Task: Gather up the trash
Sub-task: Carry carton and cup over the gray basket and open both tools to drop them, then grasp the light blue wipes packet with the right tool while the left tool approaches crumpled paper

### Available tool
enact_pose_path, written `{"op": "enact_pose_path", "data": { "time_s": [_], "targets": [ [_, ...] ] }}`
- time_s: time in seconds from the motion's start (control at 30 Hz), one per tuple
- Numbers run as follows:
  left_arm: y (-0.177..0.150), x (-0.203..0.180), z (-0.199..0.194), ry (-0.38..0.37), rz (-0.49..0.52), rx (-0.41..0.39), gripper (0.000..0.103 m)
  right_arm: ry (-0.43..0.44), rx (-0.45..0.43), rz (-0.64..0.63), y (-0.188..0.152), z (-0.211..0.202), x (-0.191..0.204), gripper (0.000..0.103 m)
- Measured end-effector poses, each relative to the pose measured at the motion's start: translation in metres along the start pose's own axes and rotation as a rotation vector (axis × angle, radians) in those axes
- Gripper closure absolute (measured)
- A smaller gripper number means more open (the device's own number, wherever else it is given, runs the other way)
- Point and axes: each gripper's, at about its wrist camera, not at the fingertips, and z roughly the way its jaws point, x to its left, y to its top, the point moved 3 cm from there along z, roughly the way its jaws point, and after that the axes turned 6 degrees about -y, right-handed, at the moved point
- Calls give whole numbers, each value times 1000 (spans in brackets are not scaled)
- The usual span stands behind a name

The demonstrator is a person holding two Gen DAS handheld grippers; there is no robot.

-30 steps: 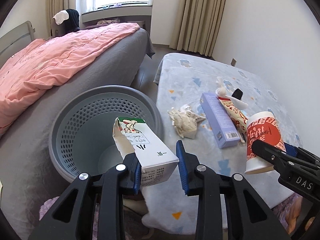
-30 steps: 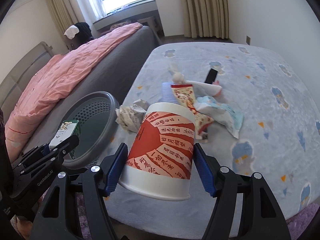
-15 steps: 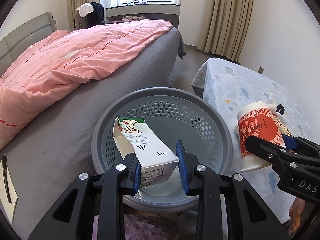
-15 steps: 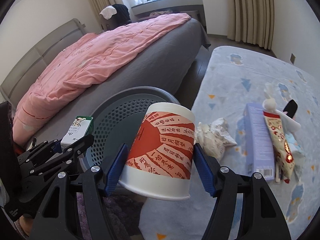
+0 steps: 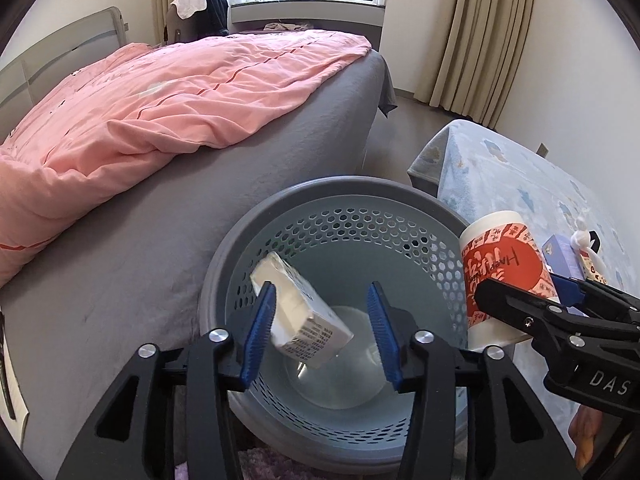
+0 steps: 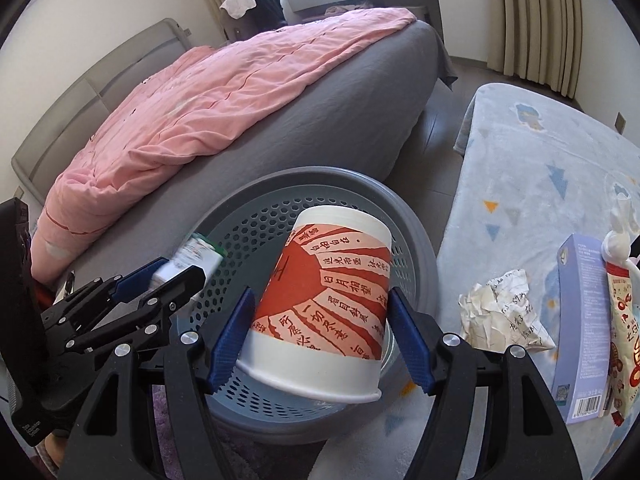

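Note:
My left gripper (image 5: 322, 326) is open above the grey perforated bin (image 5: 248, 256). A white milk carton (image 5: 300, 320) is blurred and falling between the spread fingers into the bin. It also shows in the right wrist view (image 6: 192, 258) by the left gripper (image 6: 160, 280). My right gripper (image 6: 320, 340) is shut on a red and white paper cup (image 6: 324, 300), held tilted over the bin (image 6: 416, 236) at its right rim. The cup shows in the left wrist view (image 5: 500, 268).
A bed with a pink duvet (image 5: 160, 92) lies left of the bin. On the blue blanket (image 6: 532, 168) to the right lie crumpled paper (image 6: 500, 308), a purple box (image 6: 580, 320) and a snack wrapper (image 6: 624, 328). A purple rug (image 6: 172, 420) is under the bin.
Both grippers swung left from the blanket to over the bin. The left gripper opened and let go of the milk carton, which is dropping. The right still grips the cup.

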Motion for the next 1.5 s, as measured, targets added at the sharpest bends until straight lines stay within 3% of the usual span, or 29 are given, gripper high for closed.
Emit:
{"op": "enact_pose_path", "data": {
  "time_s": [0.27, 0.93, 1.5],
  "targets": [
    [0, 5, 0, 24, -9, -3, 42, -21, -12, 19, 2, 1, -7, 30],
    [-4, 11, -16, 75, -37, -1, 37, -95, -27, -25, -6, -13, -2, 30],
    [-4, 4, -53, 42, -31, -56, 36, -146, -81, 36, -10, -58, -20, 27]
  ]
}}
